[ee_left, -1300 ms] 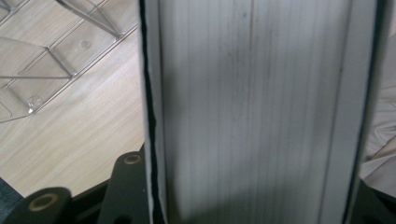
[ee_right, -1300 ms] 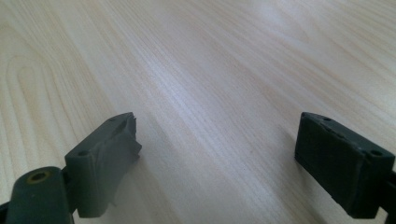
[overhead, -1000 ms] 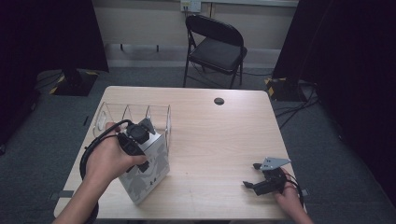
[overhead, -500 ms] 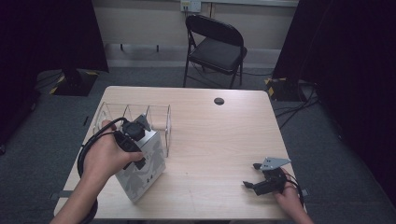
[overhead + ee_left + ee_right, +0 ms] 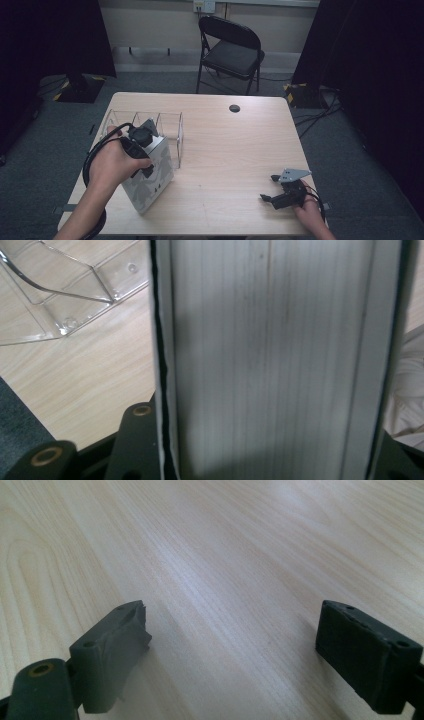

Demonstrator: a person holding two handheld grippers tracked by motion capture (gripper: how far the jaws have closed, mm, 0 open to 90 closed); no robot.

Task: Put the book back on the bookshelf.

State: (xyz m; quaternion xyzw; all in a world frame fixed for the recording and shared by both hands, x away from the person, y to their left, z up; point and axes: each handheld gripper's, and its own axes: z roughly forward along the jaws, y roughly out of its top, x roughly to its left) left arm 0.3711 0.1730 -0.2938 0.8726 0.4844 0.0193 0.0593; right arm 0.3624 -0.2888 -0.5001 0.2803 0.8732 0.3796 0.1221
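Observation:
A thick white book (image 5: 150, 176) with a grey pattern on its cover stands tilted on the left part of the wooden table (image 5: 235, 150). My left gripper (image 5: 143, 155) comes down on it from above and is shut on it. In the left gripper view the book's page edges (image 5: 270, 360) sit between the two covers, with a black finger (image 5: 137, 435) pressed against its left side. My right gripper (image 5: 268, 187) rests near the table's front right corner, open. Bare wood lies between its pads (image 5: 235, 645).
A clear plastic divider rack (image 5: 170, 125) stands just behind the book, and its corner (image 5: 60, 295) is close by in the left gripper view. A small black disc (image 5: 234, 108) lies near the far edge. A black folding chair (image 5: 232, 50) stands beyond the table.
The left hand has shifted slightly to the left with the book in its grip. The right gripper has not moved.

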